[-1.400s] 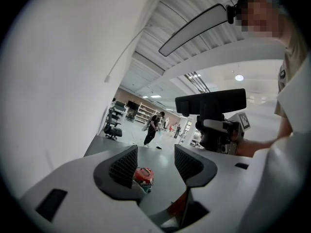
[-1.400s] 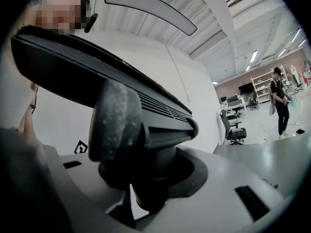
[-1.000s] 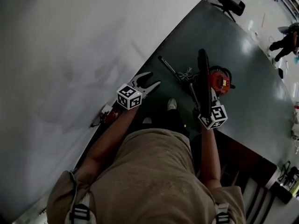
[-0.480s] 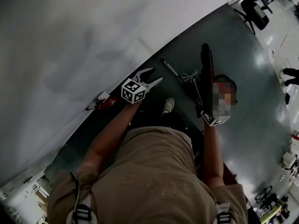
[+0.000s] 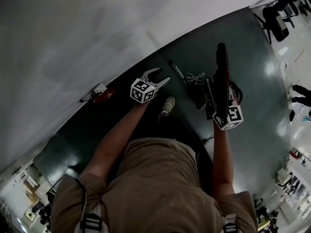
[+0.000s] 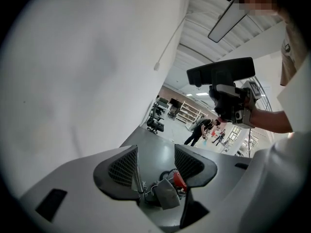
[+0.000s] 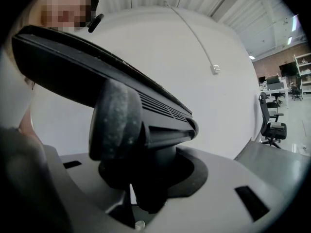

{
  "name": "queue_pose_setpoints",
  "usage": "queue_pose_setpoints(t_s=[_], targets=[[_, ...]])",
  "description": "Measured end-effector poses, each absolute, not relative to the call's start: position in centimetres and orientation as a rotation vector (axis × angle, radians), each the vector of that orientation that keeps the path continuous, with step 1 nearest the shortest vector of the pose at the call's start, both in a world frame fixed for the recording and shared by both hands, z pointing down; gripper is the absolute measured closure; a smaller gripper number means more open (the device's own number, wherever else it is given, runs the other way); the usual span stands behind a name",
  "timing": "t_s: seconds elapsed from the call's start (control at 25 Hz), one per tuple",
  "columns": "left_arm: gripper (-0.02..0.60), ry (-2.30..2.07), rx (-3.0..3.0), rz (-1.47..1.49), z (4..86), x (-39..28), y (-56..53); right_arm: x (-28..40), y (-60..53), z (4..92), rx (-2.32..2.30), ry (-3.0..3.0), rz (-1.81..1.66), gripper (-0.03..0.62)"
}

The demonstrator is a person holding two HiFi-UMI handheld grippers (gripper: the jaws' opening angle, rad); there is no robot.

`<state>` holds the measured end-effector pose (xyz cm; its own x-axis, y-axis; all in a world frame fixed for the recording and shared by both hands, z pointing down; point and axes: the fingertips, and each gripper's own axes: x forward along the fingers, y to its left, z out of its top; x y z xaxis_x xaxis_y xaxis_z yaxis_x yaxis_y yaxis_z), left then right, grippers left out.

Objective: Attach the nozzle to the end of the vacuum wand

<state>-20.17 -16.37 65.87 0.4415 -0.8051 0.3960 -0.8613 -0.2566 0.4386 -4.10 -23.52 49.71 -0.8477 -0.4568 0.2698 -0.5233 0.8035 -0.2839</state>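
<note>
My right gripper (image 5: pixel 219 111) is shut on the neck of a long black floor nozzle (image 5: pixel 222 76), which is held above the dark floor. In the right gripper view the nozzle (image 7: pixel 112 81) fills the frame, its neck clamped between the jaws of the right gripper (image 7: pixel 146 176). A thin black vacuum wand (image 5: pixel 177 70) lies on the floor beside a tangled cable (image 5: pixel 195 76) and the red vacuum body (image 5: pixel 234 95). My left gripper (image 5: pixel 159 78) is open and empty just left of the wand. In its own view the left gripper (image 6: pixel 155 161) frames the wand (image 6: pixel 137 178) and the red body (image 6: pixel 180 180).
A white wall (image 5: pixel 73 38) runs along the floor's left edge, with a small red and white object (image 5: pixel 100 93) at its foot. My shoe (image 5: pixel 167 105) stands near the wand. An office chair (image 5: pixel 277 25) is far right. People (image 6: pixel 197 132) stand in the distance.
Both grippers have come down towards the floor. The right one has carried the nozzle to the right in the head view. The left gripper stays open near the wand.
</note>
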Motion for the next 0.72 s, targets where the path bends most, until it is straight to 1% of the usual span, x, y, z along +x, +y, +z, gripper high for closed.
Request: queue_pose_setpoints(t_s=[0.24, 0.52, 0.72], targets=[[0.33, -1.388, 2.008, 0.11, 72.3, -21.4, -18.3, -5.4, -25.6, 52.0, 0.815, -2.785, 0.593, 0.445], [0.323, -1.283, 1.97, 0.093, 81.8, -19.0, -21.6, -6.3, -28.5, 58.0, 0.804, -2.755, 0.556, 0.445], [0.301, -1.24, 1.942, 0.21, 86.5, -17.0, -22.4, -6.7, -29.1, 59.0, 0.811, -2.719, 0.607, 0.445]])
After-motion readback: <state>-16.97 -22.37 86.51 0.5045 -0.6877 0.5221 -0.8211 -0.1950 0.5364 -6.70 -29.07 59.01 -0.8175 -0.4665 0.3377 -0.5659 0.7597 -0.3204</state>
